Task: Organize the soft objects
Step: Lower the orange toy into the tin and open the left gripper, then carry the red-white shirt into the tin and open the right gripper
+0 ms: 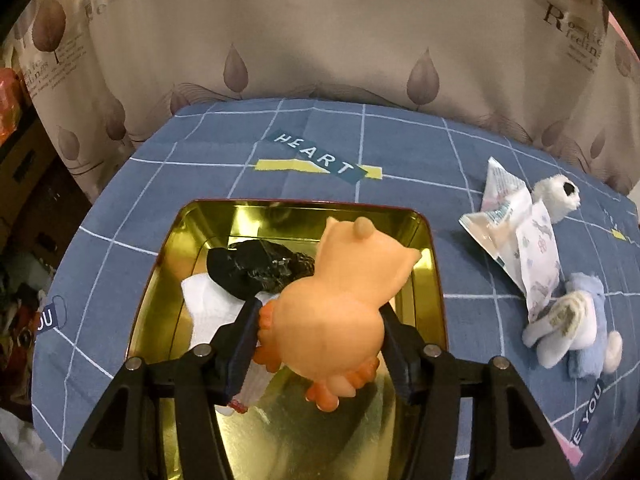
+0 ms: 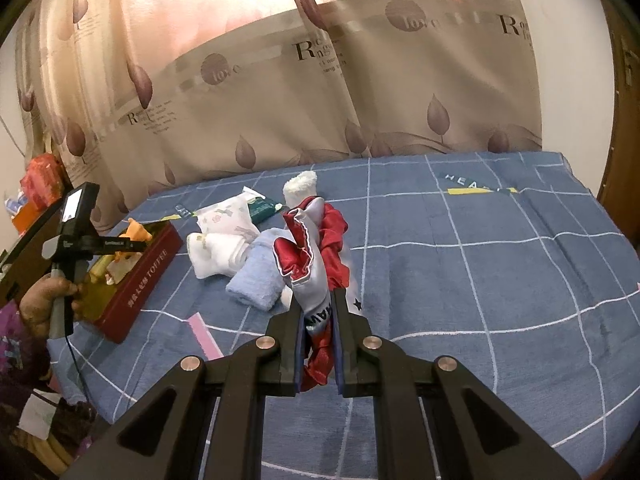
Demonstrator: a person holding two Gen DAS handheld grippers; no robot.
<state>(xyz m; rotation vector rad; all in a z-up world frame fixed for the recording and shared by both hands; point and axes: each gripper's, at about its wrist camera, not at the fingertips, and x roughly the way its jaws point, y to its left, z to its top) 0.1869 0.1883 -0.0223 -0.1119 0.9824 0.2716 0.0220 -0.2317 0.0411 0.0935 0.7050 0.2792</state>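
Observation:
My left gripper [image 1: 318,312] is shut on an orange soft toy animal [image 1: 344,300] and holds it above a gold-lined tin box [image 1: 434,264]. A black cloth [image 1: 248,270] and a white cloth [image 1: 208,304] lie in the box. My right gripper [image 2: 316,298] is shut on a red and silver satin pouch [image 2: 312,248], lifted above the blue checked bedspread [image 2: 480,264]. A blue and white plush toy [image 1: 576,320], a printed tissue pack [image 1: 516,236] and a white plush [image 1: 558,194] lie right of the box.
In the right wrist view the red tin [image 2: 136,288] sits at the left with the left gripper [image 2: 76,236] over it. A blue towel [image 2: 256,276], white plush [image 2: 216,252] and green packet [image 2: 262,208] lie nearby. A curtain [image 2: 320,100] hangs behind the bed.

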